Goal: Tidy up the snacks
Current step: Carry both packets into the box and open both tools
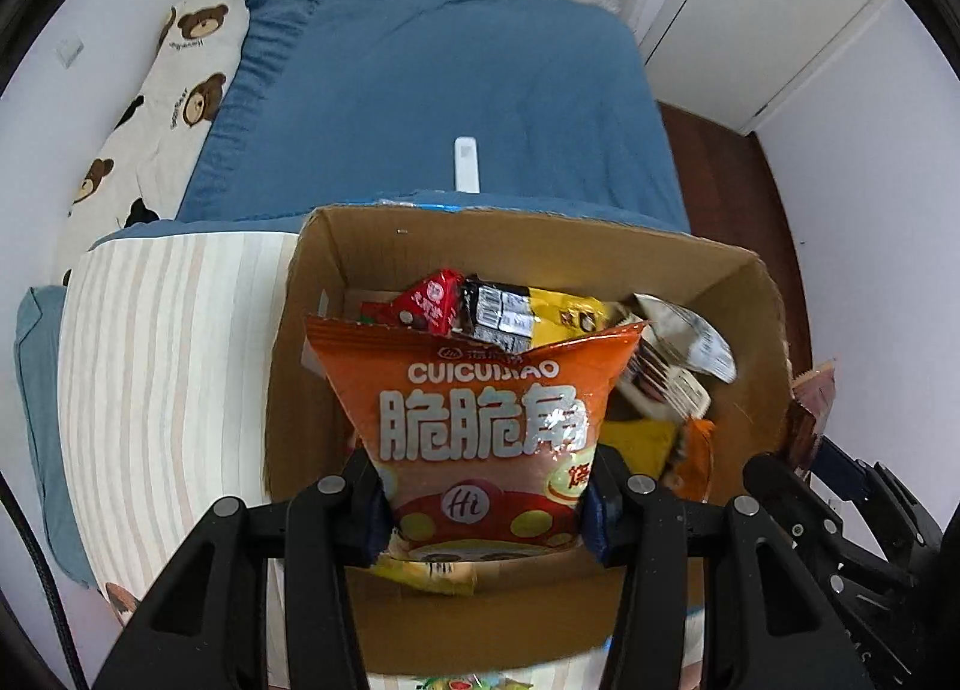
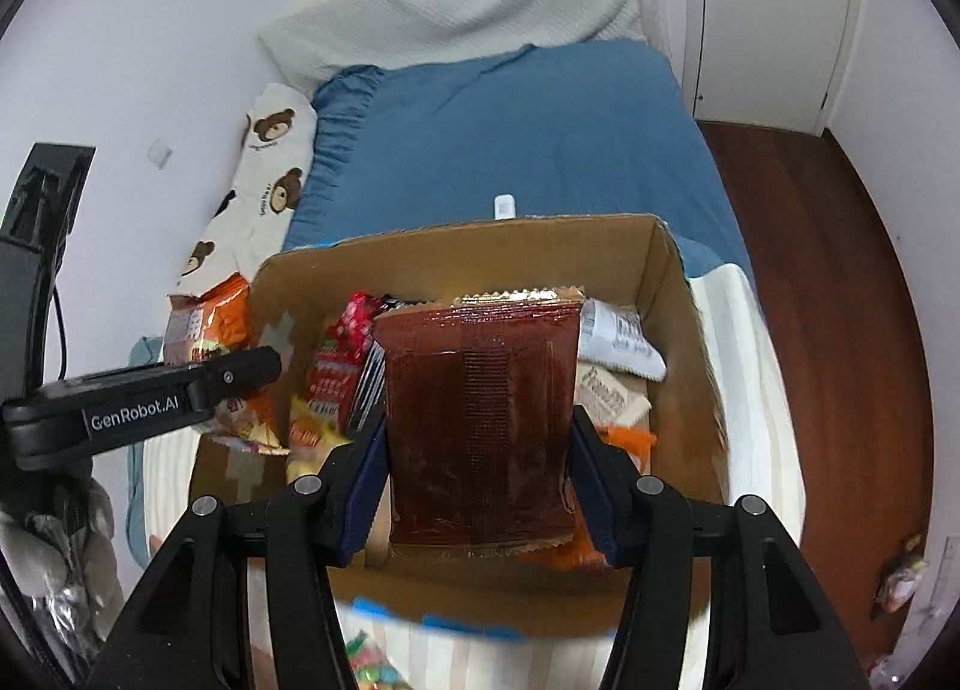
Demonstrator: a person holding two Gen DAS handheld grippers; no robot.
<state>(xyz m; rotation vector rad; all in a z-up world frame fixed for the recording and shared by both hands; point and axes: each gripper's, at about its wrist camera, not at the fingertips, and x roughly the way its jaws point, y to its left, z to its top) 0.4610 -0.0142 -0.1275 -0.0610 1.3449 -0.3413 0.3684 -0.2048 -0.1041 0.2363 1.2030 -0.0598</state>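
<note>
My left gripper (image 1: 483, 501) is shut on an orange snack bag (image 1: 480, 420) and holds it over the open cardboard box (image 1: 540, 234). My right gripper (image 2: 477, 489) is shut on a brown snack packet (image 2: 480, 420) and holds it over the same box (image 2: 672, 282). Inside the box lie several snack packs, among them a red one (image 1: 432, 300), a yellow one (image 1: 564, 315) and a white one (image 2: 618, 336). The left gripper also shows at the left of the right wrist view (image 2: 240, 375), with the orange bag (image 2: 210, 318) behind it.
The box stands on a striped cushion (image 1: 168, 366) at the foot of a blue bed (image 1: 450, 90). A white remote (image 1: 467, 162) lies on the bed. A bear-print pillow (image 1: 180, 90) lies along the left wall. Wooden floor (image 2: 810, 300) and a white door (image 2: 774, 12) are on the right.
</note>
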